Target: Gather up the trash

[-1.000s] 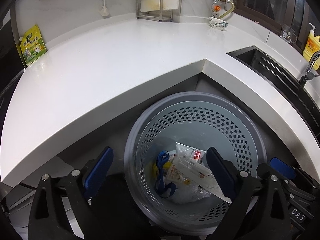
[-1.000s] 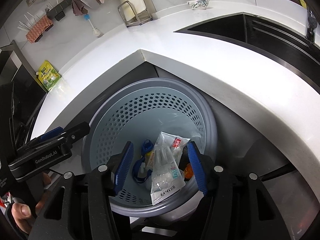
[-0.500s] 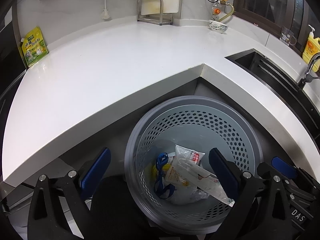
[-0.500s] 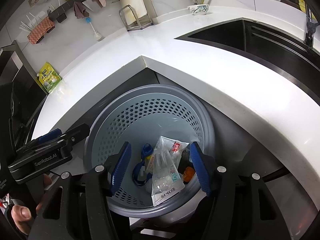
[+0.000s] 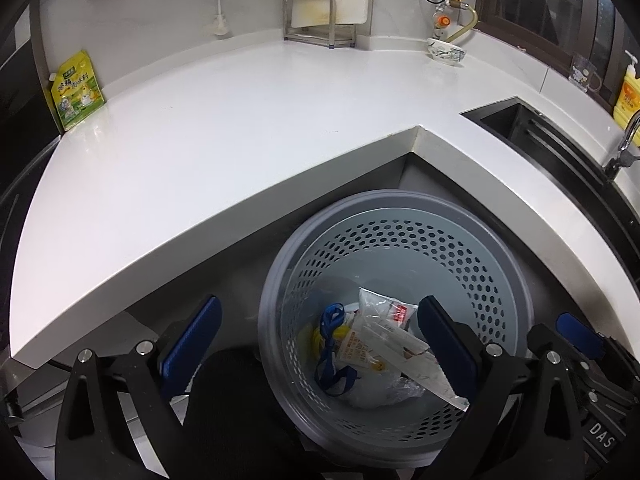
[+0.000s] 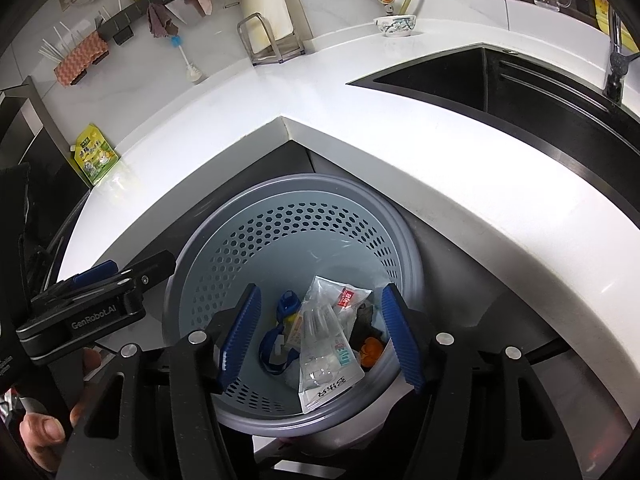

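Observation:
A grey perforated trash bin (image 5: 400,216) stands on the floor in the inner corner of the white counter; it also shows in the right wrist view (image 6: 280,192). Inside lie clear plastic wrappers (image 5: 384,344), a blue strap (image 5: 332,344) and something yellow. The right wrist view shows the wrappers (image 6: 326,344), the blue strap (image 6: 276,340) and an orange scrap (image 6: 372,350). My left gripper (image 5: 320,340) is open and empty above the bin's left rim. My right gripper (image 6: 320,336) is open and empty above the bin. The left gripper's body (image 6: 96,304) shows at the left of the right wrist view.
The white L-shaped counter (image 5: 240,128) carries a green-yellow packet (image 5: 76,92) at the far left, a metal rack (image 5: 316,20) and a small bowl (image 5: 446,50) at the back. A black sink (image 6: 520,80) with a tap lies to the right. A yellow bottle (image 5: 628,96) stands at the far right.
Both grippers have risen and pulled back a little from the bin, so more counter shows. Both stay open; the trash in the bin has not moved.

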{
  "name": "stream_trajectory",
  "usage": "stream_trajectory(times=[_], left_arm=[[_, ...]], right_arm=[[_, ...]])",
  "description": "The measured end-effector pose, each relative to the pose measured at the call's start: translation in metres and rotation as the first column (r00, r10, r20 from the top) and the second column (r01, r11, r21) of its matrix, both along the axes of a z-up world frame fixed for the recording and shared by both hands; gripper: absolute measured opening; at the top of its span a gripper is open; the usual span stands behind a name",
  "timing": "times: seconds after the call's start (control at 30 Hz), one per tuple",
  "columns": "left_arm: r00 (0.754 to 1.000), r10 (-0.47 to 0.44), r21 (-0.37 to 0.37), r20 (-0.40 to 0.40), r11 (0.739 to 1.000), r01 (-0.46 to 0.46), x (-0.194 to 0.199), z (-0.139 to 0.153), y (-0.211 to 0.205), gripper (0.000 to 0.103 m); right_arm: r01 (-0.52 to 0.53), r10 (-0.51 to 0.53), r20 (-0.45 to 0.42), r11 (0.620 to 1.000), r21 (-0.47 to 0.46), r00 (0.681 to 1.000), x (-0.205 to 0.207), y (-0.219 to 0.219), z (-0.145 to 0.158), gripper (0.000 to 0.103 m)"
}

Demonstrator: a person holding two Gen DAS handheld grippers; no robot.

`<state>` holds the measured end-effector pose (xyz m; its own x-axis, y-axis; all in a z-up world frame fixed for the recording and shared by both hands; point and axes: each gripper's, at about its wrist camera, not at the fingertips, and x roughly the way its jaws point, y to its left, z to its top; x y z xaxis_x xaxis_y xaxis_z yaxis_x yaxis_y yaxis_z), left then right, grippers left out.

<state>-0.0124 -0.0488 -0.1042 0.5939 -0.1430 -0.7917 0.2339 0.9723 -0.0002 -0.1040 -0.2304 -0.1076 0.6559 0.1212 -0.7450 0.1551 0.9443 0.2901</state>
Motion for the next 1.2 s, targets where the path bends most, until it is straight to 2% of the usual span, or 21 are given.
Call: stream_trajectory(times=[0.23, 1.2], left_arm=[[1.0, 0.008, 0.031, 0.006, 0.999, -0.008, -0.0001, -0.0005, -0.0014, 0.097], [1.0, 0.009, 0.042, 0.019, 0.999, -0.01, -0.0022, 0.0025, -0.0037, 0.097]], right_arm=[[-0.001, 0.001, -0.005, 1.0, -0.004, 1.0, -0.0004, 0.0005, -0.0014, 0.061], [-0.003, 0.003, -0.002, 1.0, -0.018, 1.0, -0.0014, 0.0029, -0.0007, 0.061]])
